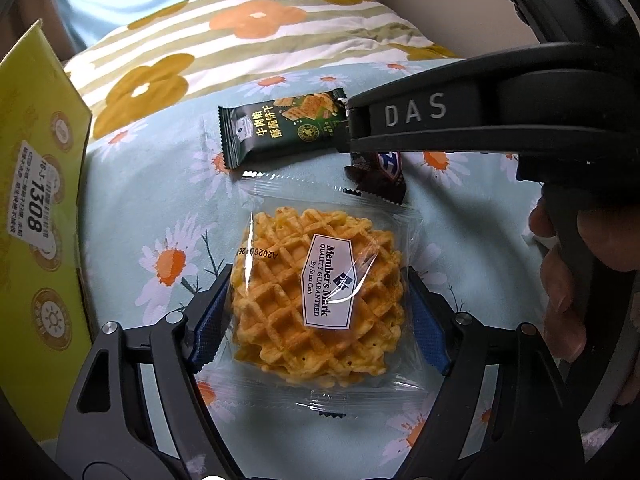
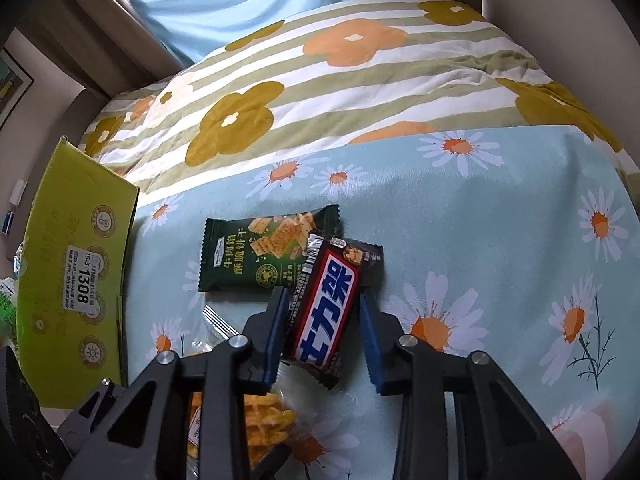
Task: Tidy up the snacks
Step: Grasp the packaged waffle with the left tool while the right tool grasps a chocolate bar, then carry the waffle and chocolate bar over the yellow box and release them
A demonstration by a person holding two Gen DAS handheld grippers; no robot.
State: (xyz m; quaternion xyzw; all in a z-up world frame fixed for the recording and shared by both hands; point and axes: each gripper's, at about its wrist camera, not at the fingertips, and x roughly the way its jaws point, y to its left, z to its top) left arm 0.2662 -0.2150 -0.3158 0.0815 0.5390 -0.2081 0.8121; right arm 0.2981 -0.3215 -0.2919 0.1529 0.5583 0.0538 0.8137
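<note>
A waffle in a clear packet [image 1: 316, 288] lies on the daisy-print sheet [image 1: 140, 200]. My left gripper [image 1: 318, 304] has its blue pads [image 1: 210, 320] pressed on the packet's two sides. Beyond it, a brown chocolate bar [image 2: 326, 300] sits between the blue pads [image 2: 276, 328] of my right gripper [image 2: 323, 300], which is shut on it. The bar's far end rests on a dark green cracker packet [image 2: 260, 256]. In the left wrist view the right gripper's black body crosses from the right, hiding most of the chocolate bar [image 1: 380, 182] and one end of the green packet [image 1: 280, 128].
A yellow-green cardboard box [image 2: 76, 264] stands along the left side, close to the snacks. A striped flower-print quilt [image 2: 320, 92] is bunched up behind the sheet. A hand [image 1: 560, 280] holds the right gripper's handle at the right edge.
</note>
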